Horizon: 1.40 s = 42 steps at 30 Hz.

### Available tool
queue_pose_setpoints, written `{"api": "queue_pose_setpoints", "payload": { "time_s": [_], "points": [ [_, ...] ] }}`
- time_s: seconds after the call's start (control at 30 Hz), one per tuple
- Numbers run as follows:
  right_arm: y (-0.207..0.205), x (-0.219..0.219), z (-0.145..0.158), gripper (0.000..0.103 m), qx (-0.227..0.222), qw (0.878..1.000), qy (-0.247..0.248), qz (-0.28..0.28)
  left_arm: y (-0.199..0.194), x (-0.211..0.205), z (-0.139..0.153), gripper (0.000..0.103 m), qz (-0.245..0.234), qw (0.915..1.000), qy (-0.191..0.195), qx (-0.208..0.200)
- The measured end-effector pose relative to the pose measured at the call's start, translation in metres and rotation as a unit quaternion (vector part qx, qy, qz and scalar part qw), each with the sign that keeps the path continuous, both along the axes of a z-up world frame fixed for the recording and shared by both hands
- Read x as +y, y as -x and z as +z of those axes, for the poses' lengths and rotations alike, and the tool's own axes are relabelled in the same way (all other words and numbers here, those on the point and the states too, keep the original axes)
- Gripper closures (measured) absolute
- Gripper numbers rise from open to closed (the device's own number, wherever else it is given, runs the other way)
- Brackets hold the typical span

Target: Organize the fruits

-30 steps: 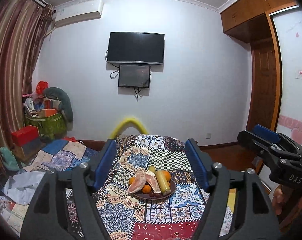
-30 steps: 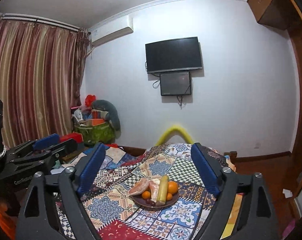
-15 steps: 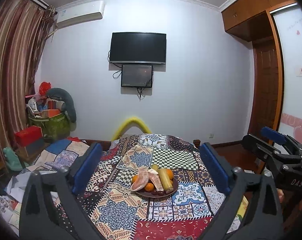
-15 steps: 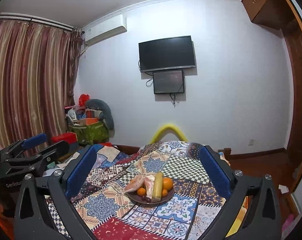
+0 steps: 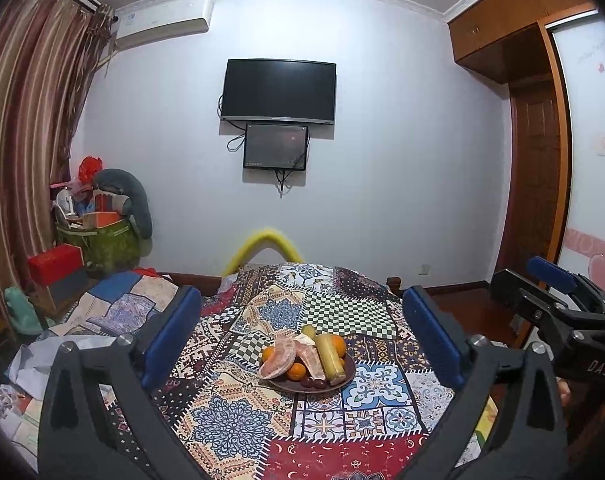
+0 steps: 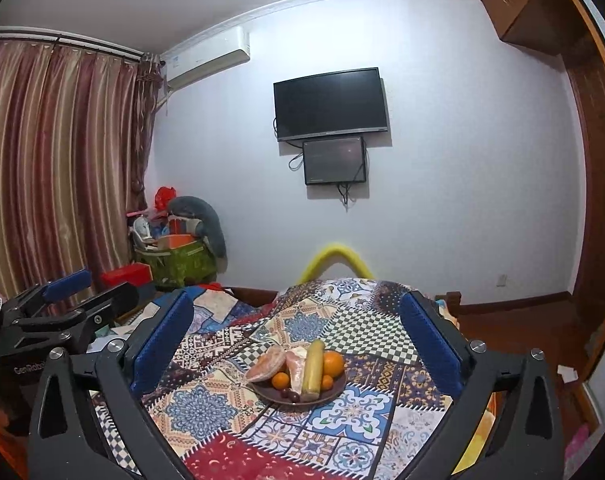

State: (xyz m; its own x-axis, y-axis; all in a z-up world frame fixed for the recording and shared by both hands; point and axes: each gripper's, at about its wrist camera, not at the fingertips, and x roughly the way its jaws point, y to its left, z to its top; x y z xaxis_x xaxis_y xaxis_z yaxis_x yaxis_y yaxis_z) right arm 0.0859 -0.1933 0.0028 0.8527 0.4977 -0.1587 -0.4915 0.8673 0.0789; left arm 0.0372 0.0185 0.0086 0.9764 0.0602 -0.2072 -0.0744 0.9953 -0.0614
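A dark brown plate (image 5: 344,380) of fruit stands on the patchwork tablecloth (image 5: 230,420). It holds pomelo pieces (image 5: 280,358), oranges (image 5: 336,342), a yellow-green corn cob (image 5: 328,356) and small dark fruits (image 5: 312,382). The plate also shows in the right wrist view (image 6: 336,390). My left gripper (image 5: 302,340) is open and empty, back from the plate. My right gripper (image 6: 298,342) is open and empty too, and shows at the right of the left wrist view (image 5: 550,300).
A yellow foam-covered chair back (image 5: 266,242) rises at the table's far edge. A bed with a quilt (image 5: 114,308) lies to the left. A green bin of clutter (image 5: 102,236) stands by the curtains. A wooden door (image 5: 538,176) is on the right.
Both grippers' jaws have opened wider. The views have shifted slightly, with the plate staying in place on the table.
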Motion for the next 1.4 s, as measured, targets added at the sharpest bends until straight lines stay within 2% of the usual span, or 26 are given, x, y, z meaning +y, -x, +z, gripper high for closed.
{"api": "queue_pose_setpoints", "payload": {
  "time_s": [1.4],
  "points": [
    [-0.0010,-0.0021,0.0035,0.000,0.004,1.000,0.000,-0.003,-0.0100,0.0005,-0.0048,0.001,-0.023,0.9996,0.005,0.015]
  ]
}}
